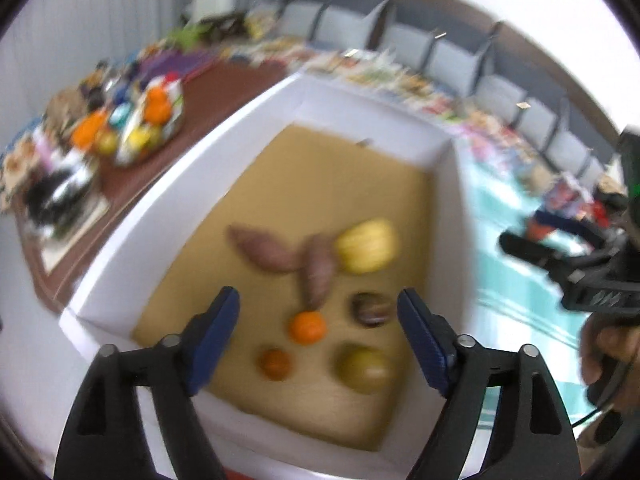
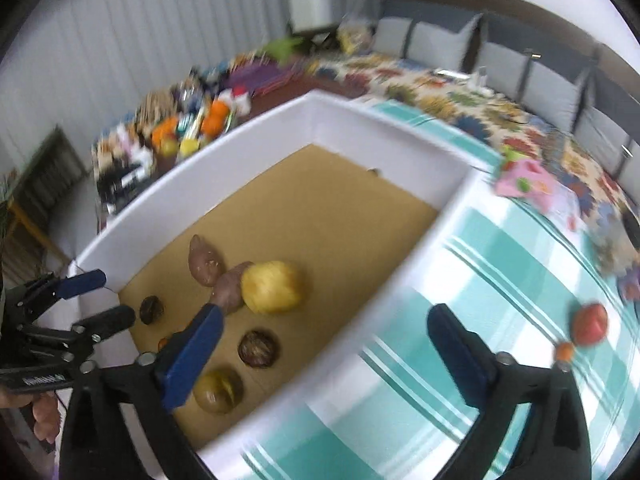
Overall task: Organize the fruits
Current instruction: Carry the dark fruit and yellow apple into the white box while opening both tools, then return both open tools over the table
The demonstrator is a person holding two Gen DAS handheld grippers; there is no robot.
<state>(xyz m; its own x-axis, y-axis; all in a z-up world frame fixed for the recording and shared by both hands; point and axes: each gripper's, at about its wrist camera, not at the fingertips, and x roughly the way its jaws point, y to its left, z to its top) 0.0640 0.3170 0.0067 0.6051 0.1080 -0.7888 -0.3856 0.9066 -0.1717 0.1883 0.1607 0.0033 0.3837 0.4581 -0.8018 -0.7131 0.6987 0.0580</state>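
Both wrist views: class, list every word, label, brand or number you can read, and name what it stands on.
None can be read for certain.
White lettering on the left gripper's black body, in the right wrist view: too blurred.
White marks on the right gripper's body, in the left wrist view: too blurred.
Packets on the far table: too small.

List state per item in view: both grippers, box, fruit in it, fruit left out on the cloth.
left gripper: open, empty, over the box
right gripper: open, empty, over the box's right wall
white box: open top
yellow fruit: in box, touching a sweet potato
red fruit: outside, on striped cloth
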